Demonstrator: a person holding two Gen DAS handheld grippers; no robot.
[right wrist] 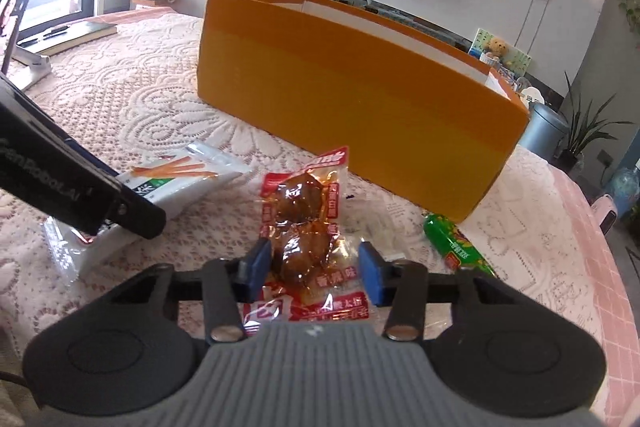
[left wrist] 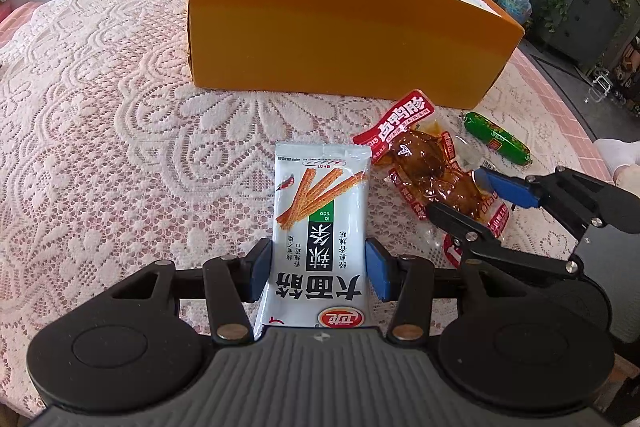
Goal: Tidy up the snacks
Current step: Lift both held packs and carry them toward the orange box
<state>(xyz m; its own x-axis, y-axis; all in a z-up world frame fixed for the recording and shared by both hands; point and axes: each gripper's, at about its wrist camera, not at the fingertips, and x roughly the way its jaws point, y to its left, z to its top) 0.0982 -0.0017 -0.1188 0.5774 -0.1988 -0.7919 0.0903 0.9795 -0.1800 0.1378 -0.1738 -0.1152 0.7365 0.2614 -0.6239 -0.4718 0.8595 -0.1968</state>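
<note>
My left gripper [left wrist: 319, 269] is shut on a white packet of spicy strips [left wrist: 320, 223], its blue pads against the packet's two long edges. In the right wrist view the same packet [right wrist: 180, 183] lies to the left, under the left gripper's black finger. My right gripper [right wrist: 314, 265] is shut on a clear red-edged packet of braised meat [right wrist: 304, 219], which lies on the lace cloth, pads at its sides. In the left wrist view the right gripper [left wrist: 474, 199] straddles the near end of that meat packet [left wrist: 424, 167]. A green sausage [left wrist: 498, 138] [right wrist: 456, 245] lies loose to the right.
A big orange cardboard box [left wrist: 340, 35] [right wrist: 360, 95], open on top, stands just behind the snacks. The round table's lace cloth [left wrist: 100, 87] spreads out to the left. A dark book with a pen [right wrist: 68, 33] lies far left. The table edge [right wrist: 600, 267] curves close on the right.
</note>
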